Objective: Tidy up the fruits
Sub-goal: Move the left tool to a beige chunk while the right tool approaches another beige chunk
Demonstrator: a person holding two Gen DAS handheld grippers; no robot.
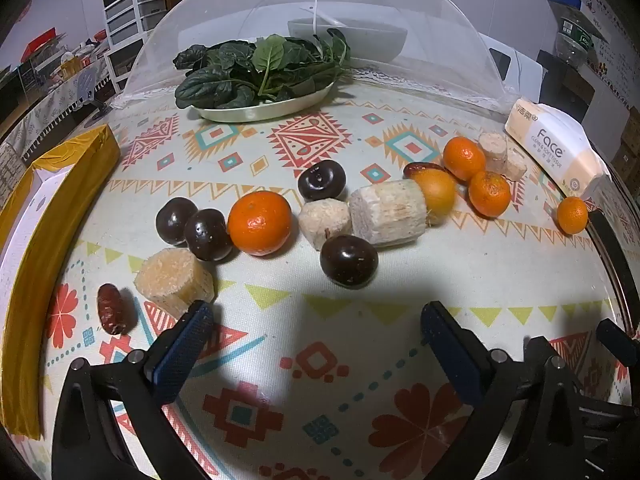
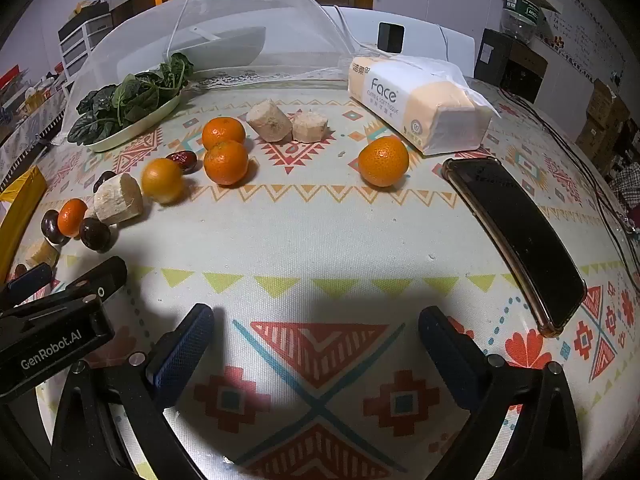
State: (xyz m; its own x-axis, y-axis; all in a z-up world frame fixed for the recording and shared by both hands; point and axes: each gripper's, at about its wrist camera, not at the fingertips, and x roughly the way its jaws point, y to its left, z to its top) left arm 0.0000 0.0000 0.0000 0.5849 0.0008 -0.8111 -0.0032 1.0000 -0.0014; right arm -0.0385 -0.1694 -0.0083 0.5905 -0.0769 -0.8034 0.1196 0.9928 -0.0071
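Fruit lies scattered on a patterned tablecloth. In the left wrist view a large tangerine (image 1: 260, 223) sits mid-table among several dark round fruits (image 1: 349, 260), pale sugarcane chunks (image 1: 387, 213) and a red date (image 1: 109, 314). More tangerines (image 1: 489, 193) lie to the right. My left gripper (image 1: 316, 312) hovers open over bare cloth, just short of the nearest dark fruit. In the right wrist view a lone tangerine (image 2: 383, 161) sits ahead, with a pair of tangerines (image 2: 225, 161) and cane pieces (image 2: 269, 121) further left. My right gripper (image 2: 316, 312) is open and holds nothing.
A plate of spinach (image 1: 262, 72) stands under a mesh food cover (image 1: 320, 12) at the back. A tissue pack (image 2: 416, 100) and a dark phone (image 2: 516, 236) lie on the right. A yellow-edged box (image 1: 52, 200) borders the left side. The left gripper's body (image 2: 52, 328) shows at left.
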